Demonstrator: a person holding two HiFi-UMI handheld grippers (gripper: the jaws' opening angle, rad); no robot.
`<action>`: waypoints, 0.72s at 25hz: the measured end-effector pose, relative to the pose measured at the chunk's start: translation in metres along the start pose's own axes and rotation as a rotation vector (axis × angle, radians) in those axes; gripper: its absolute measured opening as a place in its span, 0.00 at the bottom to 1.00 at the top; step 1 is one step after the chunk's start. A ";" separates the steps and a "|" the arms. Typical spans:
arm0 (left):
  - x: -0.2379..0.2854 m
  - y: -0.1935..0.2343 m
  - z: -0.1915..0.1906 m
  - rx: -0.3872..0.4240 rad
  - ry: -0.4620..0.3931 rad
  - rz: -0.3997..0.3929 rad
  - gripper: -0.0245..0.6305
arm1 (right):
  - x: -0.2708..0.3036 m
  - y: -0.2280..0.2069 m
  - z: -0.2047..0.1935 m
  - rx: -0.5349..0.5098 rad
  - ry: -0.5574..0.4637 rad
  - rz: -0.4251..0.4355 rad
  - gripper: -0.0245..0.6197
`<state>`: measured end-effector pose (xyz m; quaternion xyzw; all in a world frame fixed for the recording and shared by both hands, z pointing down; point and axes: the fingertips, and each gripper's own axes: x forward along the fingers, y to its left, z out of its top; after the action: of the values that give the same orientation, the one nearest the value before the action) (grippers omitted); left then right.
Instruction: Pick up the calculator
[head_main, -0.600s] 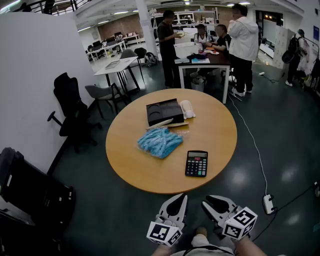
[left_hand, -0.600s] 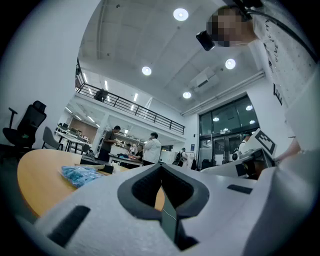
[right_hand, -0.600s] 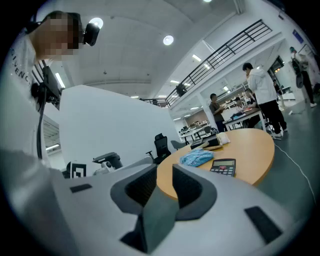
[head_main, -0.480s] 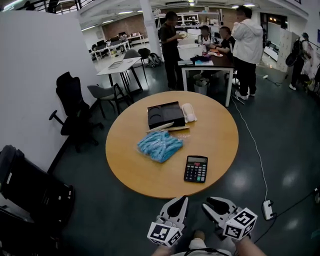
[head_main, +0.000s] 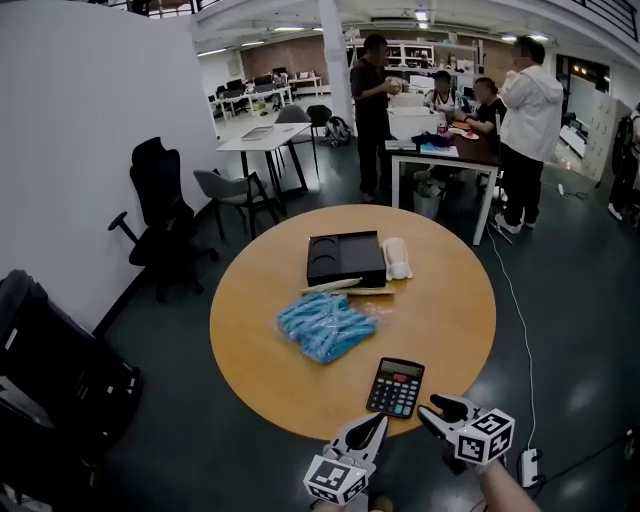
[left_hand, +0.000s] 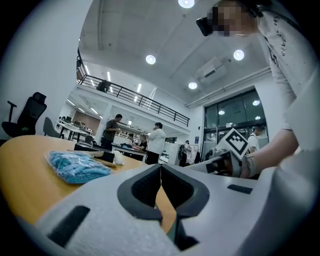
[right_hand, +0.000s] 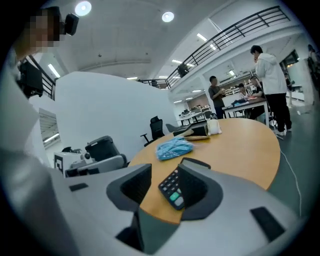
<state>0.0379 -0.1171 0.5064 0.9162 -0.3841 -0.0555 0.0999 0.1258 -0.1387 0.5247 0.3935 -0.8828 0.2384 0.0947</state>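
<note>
Calculator lies flat at the round table's near edge, right of the blue packet. Right gripper hovers just off that edge beside it, jaws apart; its own view shows the calculator's near end in the gap, ungripped. Left gripper sits at the same edge, jaws closed together on nothing
</note>
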 end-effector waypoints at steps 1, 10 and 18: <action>0.010 0.003 -0.005 -0.007 -0.001 -0.009 0.05 | 0.013 -0.017 0.002 -0.018 0.024 -0.017 0.26; 0.052 0.023 -0.055 -0.139 0.000 -0.047 0.05 | 0.102 -0.111 -0.008 -0.130 0.276 -0.061 0.30; 0.055 0.011 -0.071 -0.068 0.038 -0.099 0.05 | 0.134 -0.113 -0.035 0.081 0.464 0.152 0.31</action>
<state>0.0814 -0.1537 0.5762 0.9310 -0.3343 -0.0559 0.1351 0.1191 -0.2737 0.6417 0.2640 -0.8544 0.3637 0.2607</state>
